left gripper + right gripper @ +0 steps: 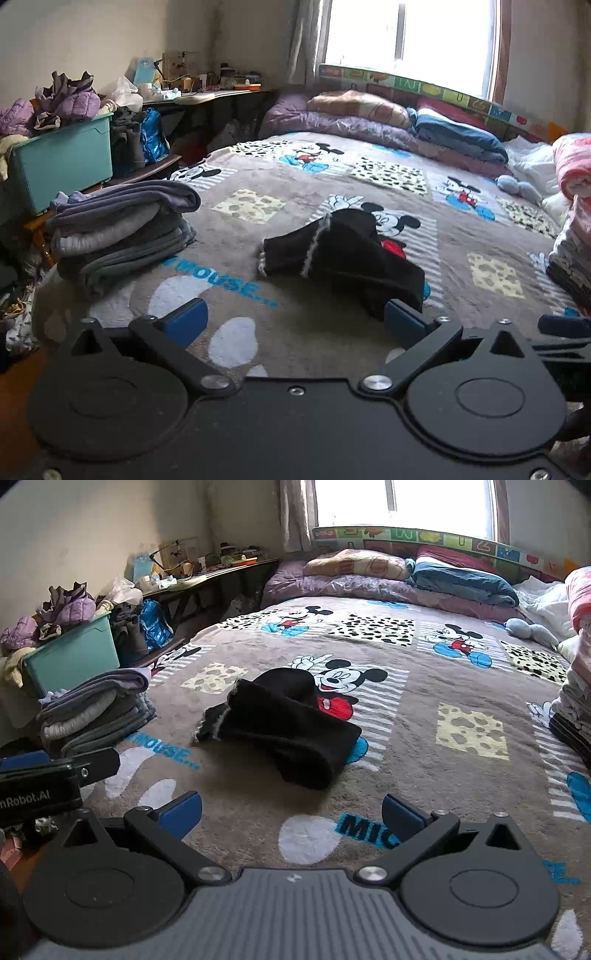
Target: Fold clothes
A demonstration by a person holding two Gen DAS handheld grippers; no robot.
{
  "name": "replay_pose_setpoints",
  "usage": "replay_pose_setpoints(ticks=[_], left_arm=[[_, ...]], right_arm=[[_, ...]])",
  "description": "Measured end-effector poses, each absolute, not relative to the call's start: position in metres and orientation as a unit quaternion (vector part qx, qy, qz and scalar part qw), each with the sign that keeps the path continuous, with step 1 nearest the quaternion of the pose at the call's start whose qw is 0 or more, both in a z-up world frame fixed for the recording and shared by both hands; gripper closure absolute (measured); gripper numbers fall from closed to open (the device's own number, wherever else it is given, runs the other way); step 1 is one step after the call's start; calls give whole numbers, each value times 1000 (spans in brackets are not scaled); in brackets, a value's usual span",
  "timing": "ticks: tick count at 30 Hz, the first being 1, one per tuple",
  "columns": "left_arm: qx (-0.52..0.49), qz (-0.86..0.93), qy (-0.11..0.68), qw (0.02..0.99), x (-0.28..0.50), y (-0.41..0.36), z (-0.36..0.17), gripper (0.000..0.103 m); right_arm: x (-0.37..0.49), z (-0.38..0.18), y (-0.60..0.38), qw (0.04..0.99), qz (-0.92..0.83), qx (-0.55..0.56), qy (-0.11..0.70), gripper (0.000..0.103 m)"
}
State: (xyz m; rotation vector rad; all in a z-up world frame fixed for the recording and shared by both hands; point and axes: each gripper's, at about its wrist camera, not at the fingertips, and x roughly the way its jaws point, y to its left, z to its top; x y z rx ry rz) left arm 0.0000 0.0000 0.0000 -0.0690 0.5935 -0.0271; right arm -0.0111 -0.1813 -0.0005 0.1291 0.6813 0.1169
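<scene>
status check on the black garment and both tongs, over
Left tongs open, empty. Right tongs open, empty. Black garment lies folded on the blanket, untouched. Nothing in the way.

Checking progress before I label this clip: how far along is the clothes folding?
Done: a stack of folded grey clothes sits at the bed's left edge, and the black garment lies folded in a loose bundle on the Mickey blanket.

In hand: nothing. The left gripper and right gripper are both open and empty, short of the garment.

Left: possibly stacking the black garment; the teal bin holds unfolded clothes.
</scene>
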Motion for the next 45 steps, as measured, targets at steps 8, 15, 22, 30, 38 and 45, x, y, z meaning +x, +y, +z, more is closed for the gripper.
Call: replay_pose_setpoints(ticks=[8, 15, 22, 30, 38, 45], left_arm=[[-11, -13, 290, 957, -8, -7, -4, 0], [-11, -12, 291, 957, -9, -11, -4, 0], [-9, -12, 289, 957, -14, -12, -6, 0], [-6, -11, 293, 956, -18, -15, -10, 0], [-7, -9, 293, 956, -18, -14, -11, 0], [-10, -8, 295, 955, -17, -14, -14, 0]], right_arm=[[-12, 2, -185, 940, 52, 49, 332, 0], [-24, 3, -177, 946, 27, 23, 323, 0], [-27, 2, -178, 945, 23, 21, 325, 0], [-33, -2, -180, 944, 18, 21, 328, 0], [-35, -5, -180, 942, 22, 26, 333, 0], [-32, -8, -181, 941, 26, 30, 337, 0]])
